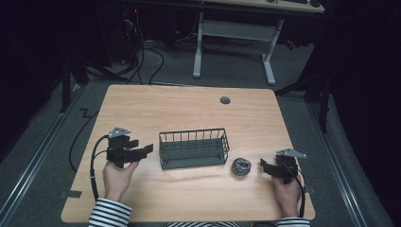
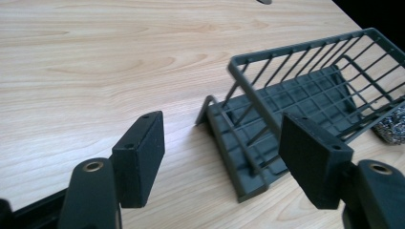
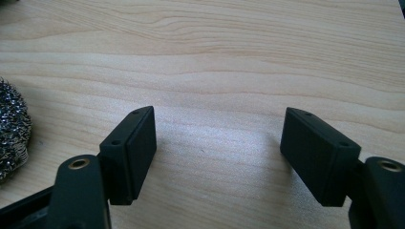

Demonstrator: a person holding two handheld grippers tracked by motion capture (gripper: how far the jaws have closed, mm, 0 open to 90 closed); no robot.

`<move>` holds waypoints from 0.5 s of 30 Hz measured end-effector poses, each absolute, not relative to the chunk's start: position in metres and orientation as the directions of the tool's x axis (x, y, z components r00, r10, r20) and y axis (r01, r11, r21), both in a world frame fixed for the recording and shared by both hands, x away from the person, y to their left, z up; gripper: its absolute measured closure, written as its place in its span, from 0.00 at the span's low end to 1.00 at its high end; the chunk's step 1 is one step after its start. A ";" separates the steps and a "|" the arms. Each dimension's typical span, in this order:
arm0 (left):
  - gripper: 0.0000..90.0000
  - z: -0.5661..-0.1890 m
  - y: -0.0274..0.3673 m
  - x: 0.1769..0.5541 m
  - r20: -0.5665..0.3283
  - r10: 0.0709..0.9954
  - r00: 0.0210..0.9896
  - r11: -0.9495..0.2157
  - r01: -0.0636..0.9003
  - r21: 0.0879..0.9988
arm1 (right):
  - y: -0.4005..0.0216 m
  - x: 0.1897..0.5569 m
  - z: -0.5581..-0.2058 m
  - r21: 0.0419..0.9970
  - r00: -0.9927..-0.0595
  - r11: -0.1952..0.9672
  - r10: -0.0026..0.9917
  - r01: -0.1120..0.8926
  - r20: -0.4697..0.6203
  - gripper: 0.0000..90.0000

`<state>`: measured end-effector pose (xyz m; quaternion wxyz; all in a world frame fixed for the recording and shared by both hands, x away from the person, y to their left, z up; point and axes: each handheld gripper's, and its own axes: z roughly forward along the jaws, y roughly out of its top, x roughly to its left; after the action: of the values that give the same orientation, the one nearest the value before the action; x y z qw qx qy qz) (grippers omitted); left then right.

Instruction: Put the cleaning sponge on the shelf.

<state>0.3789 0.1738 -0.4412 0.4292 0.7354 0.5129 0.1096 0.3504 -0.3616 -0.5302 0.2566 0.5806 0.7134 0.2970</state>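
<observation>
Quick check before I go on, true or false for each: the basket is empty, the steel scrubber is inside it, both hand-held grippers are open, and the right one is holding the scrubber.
1. The basket is empty. True.
2. The steel scrubber is inside the basket. False: it lies on the table, beside the basket's right end.
3. The left hand-held gripper and right hand-held gripper are open. True.
4. The right hand-held gripper holds the scrubber. False: its jaws are apart over bare wood.

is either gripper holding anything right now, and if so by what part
Nothing is held. The left gripper is open beside the end of the wire basket, and the right gripper is open over bare table, with the steel scrubber off to its side.
</observation>
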 end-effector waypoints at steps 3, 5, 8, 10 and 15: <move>0.37 -0.446 0.183 0.376 -0.275 0.859 0.431 -0.094 0.661 0.744 | -0.362 0.350 -0.530 0.721 -0.194 0.148 0.981 0.677 -0.020 0.32; 0.37 -0.449 0.190 0.373 -0.279 0.865 0.417 -0.080 0.663 0.744 | -0.362 0.350 -0.530 0.722 -0.194 0.149 0.981 0.676 -0.021 0.32; 0.37 -0.454 0.198 0.370 -0.287 0.870 0.402 -0.062 0.665 0.744 | -0.362 0.350 -0.530 0.721 -0.194 0.149 0.981 0.677 -0.021 0.32; 0.37 -0.459 0.203 0.368 -0.284 0.874 0.395 -0.059 0.665 0.745 | -0.362 0.350 -0.530 0.722 -0.194 0.149 0.981 0.676 -0.021 0.32; 0.37 -0.475 0.210 0.364 -0.262 0.889 0.375 -0.062 0.666 0.743 | -0.361 0.350 -0.530 0.721 -0.193 0.148 0.981 0.677 -0.020 0.32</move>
<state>0.3638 0.2102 -0.4745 0.4176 0.7162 0.5430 0.1335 0.3504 -0.3615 -0.5301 0.2561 0.5811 0.7132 0.2968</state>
